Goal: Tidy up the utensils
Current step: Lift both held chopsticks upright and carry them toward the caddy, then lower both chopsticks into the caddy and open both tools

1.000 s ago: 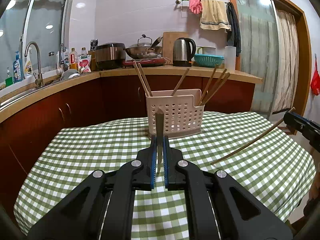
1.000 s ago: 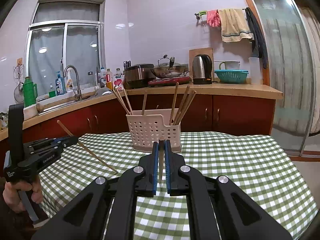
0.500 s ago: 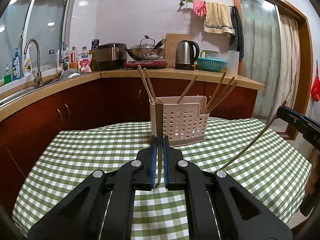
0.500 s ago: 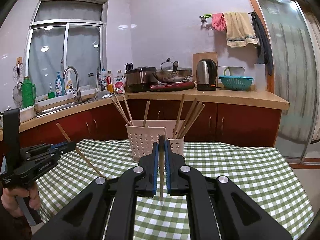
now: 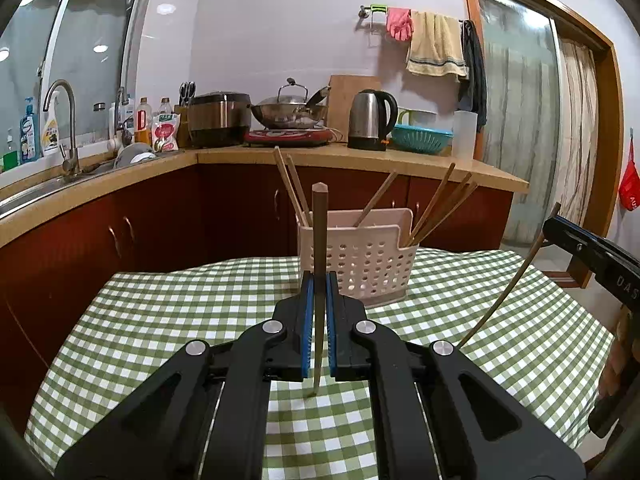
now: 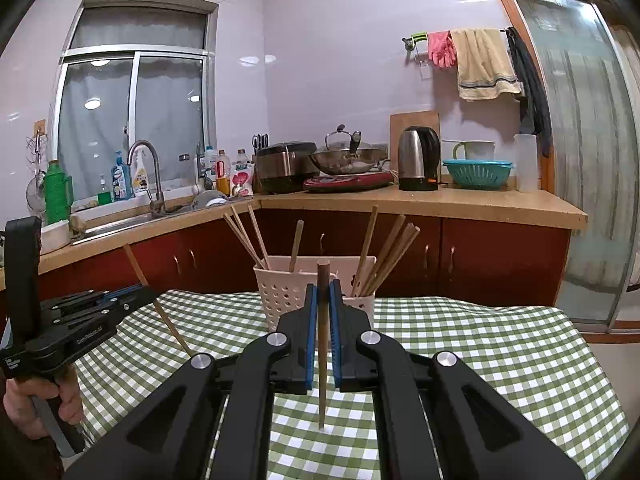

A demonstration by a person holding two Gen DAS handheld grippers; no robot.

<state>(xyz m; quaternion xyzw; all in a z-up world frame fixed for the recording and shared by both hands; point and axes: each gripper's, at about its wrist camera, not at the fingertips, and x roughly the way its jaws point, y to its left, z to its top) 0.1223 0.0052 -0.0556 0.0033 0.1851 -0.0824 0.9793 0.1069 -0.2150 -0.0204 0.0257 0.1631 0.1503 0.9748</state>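
Observation:
A white perforated utensil basket [image 5: 372, 256] stands on the green checked tablecloth [image 5: 160, 320] and holds several wooden chopsticks [image 5: 440, 204]. It also shows in the right wrist view [image 6: 280, 292]. My left gripper [image 5: 319, 284] is shut on a brown chopstick [image 5: 319, 240], held upright just in front of the basket. My right gripper [image 6: 323, 292] is shut on another brown chopstick [image 6: 323, 320], also upright before the basket. The right gripper [image 5: 592, 256] shows at the right of the left wrist view, the left gripper [image 6: 80, 320] at the left of the right wrist view.
A kitchen counter [image 5: 360, 156] runs behind the table with a kettle [image 5: 370, 120], wok [image 5: 292, 112], rice cooker [image 5: 218, 118] and teal colander [image 5: 422, 138]. A sink with tap [image 6: 150, 176] is at the left. A glass door [image 6: 592, 160] is at the right.
Both grippers have risen and moved closer to the basket, each keeping its chopstick. The chopsticks now stand more upright.

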